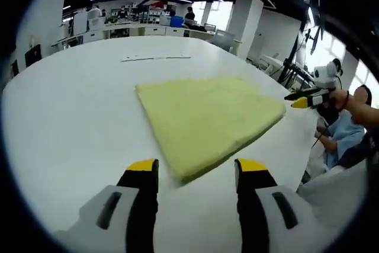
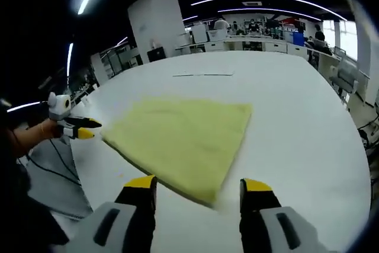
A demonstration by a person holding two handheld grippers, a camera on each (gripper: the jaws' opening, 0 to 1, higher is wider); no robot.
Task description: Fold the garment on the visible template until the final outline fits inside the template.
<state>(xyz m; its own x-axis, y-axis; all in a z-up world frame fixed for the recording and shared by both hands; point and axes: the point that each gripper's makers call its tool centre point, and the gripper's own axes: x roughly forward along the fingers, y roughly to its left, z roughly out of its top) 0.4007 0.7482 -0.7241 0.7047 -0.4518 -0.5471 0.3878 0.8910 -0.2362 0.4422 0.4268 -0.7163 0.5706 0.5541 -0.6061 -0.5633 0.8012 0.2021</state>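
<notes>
Up close in the left gripper view, the left gripper (image 1: 196,173) has its yellow-tipped jaws spread apart with nothing between them, hovering just short of the near corner of the garment (image 1: 207,117). Same in the right gripper view: the right gripper (image 2: 198,188) is released, jaws wide, empty, with the nearest corner of the garment (image 2: 183,137) lying just ahead between the tips.

Garment is pale yellow, folded flat into a rough four-sided shape, resting on the white surface (image 1: 71,105) around its middle, apart from every edge. In the left gripper view one corner points toward the camera and the long axis runs from that near corner away toward the far edge of the surface; one side corner points toward the right edge. In the right gripper view the folded shape tapers toward the camera, its wider side toward the far edge of the surface (image 2: 308,122).

The right gripper also shows at the right edge of the surface in the left gripper view (image 1: 300,103), held by a hand, clear of the cloth. The left gripper shows at the left edge in the right gripper view (image 2: 87,134), tip just beside the garment's side corner; can't tell if it touches.

Farther out, thin template lines (image 1: 155,58) lie on the surface beyond the garment, well apart from it. Desks and seated people sit past the far edge.
</notes>
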